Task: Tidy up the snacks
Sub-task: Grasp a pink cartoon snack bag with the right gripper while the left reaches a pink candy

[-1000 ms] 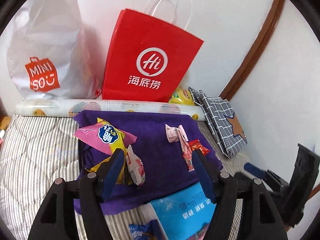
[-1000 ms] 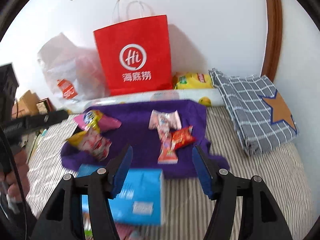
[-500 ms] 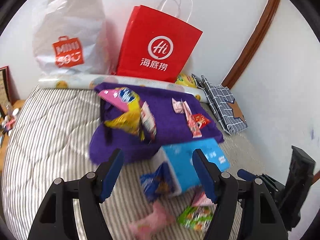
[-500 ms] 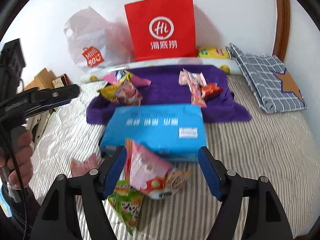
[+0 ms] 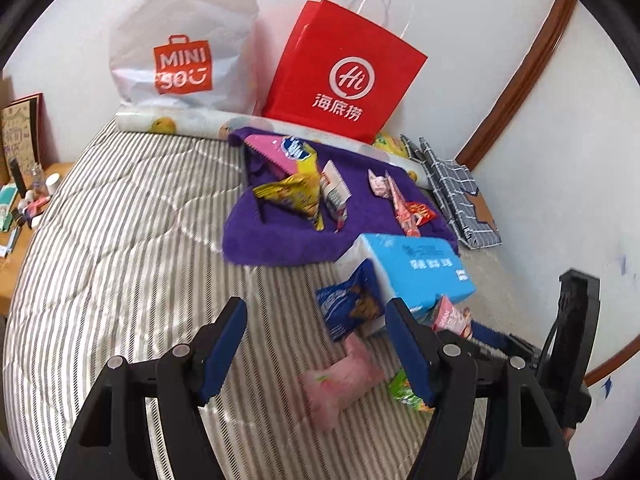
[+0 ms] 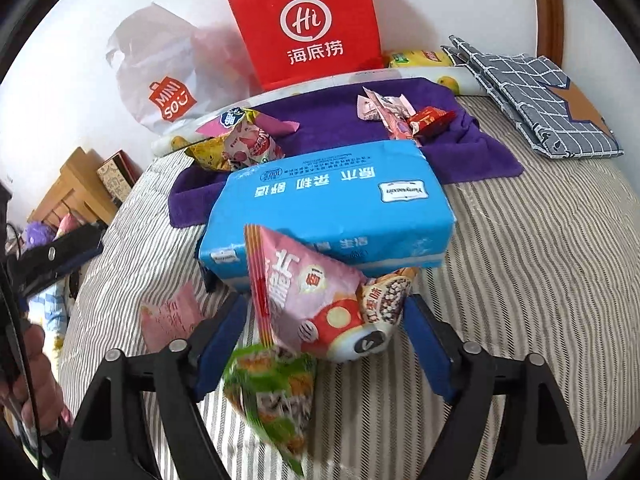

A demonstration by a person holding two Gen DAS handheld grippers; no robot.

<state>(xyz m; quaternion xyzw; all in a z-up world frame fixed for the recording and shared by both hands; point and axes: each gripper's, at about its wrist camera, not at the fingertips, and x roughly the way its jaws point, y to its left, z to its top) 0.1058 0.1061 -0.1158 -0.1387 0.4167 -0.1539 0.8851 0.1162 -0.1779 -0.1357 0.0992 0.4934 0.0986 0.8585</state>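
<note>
My right gripper (image 6: 324, 320) hangs low over the striped bed, its jaws opening. A pink mushroom-print snack packet (image 6: 308, 296) stands between them with the pads clear of it. A brown packet (image 6: 386, 300) leans on its right and a green packet (image 6: 276, 392) lies in front. Behind them lies a blue tissue pack (image 6: 328, 200). My left gripper (image 5: 316, 320) is open and holds nothing. It hovers near a blue snack packet (image 5: 348, 304) and a pale pink packet (image 5: 340, 380). More snacks (image 5: 296, 184) lie on the purple towel (image 5: 280, 240).
A red paper bag (image 5: 344, 80) and a white plastic bag (image 5: 180, 48) lean on the back wall behind a fruit-print roll (image 5: 168, 124). A folded checked cloth (image 6: 532, 96) lies at the right. A wooden side table (image 5: 20, 216) with small items stands left.
Both grippers have drawn back and sunk toward the near end of the bed, so the blue pack and near packets came into view. The right jaws have spread wider.
</note>
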